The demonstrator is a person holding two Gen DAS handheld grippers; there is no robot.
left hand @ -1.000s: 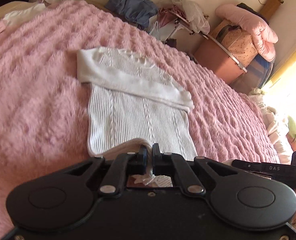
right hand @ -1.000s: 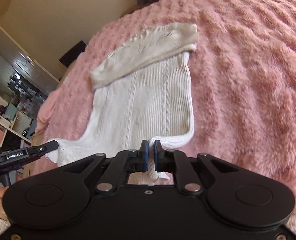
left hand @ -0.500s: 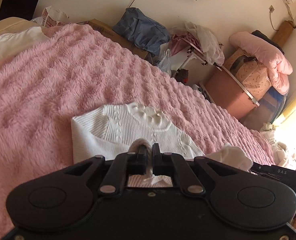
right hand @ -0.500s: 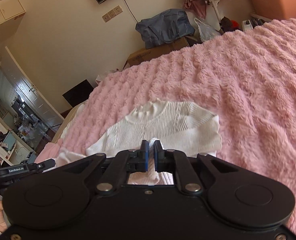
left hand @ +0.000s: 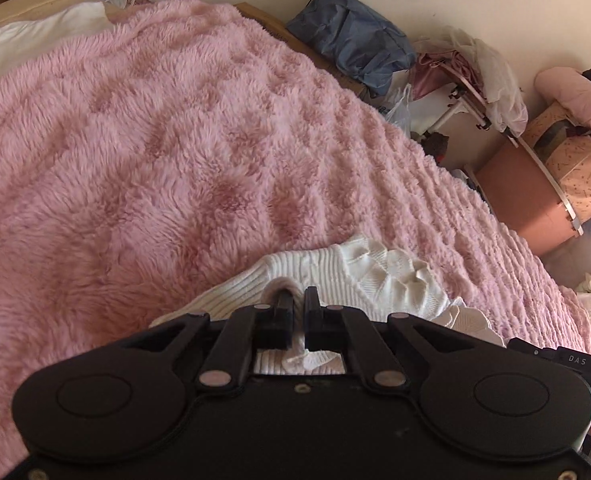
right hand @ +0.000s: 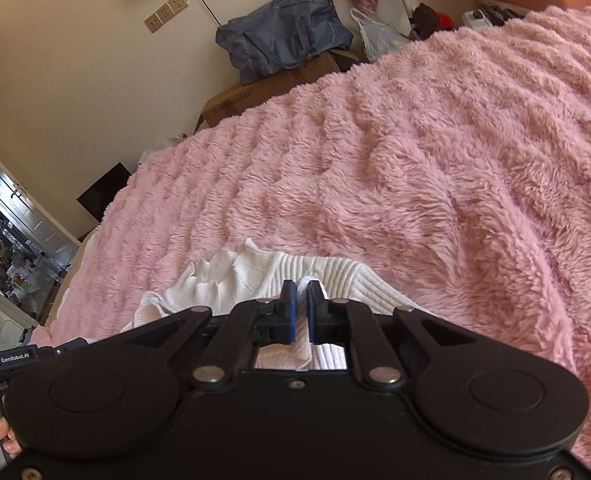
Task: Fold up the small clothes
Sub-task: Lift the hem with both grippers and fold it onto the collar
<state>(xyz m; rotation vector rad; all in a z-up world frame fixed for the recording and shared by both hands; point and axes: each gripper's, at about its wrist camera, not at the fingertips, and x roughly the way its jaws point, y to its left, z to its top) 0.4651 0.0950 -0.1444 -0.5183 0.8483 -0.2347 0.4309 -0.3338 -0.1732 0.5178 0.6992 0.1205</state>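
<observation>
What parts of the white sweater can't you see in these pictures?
- Left wrist view: the lower part of the white sweater is hidden behind the left gripper, which is pinching it.
- Right wrist view: the right gripper and its black body cover the sweater's near part.
- Sleeves: cannot be picked out in either view.

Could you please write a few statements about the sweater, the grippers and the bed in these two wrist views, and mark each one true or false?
1. The left gripper is shut on the white sweater. True.
2. The right gripper hangs open with nothing between its fingers. False: it is shut on white knit fabric of the same sweater.
3. The sweater lies on a fluffy pink blanket. True.
4. The blue bag sits on the bed beside the sweater. False: it rests on a cardboard box beyond the bed's edge, by the wall.
5. The blanket is green. False: it is pink.
</observation>
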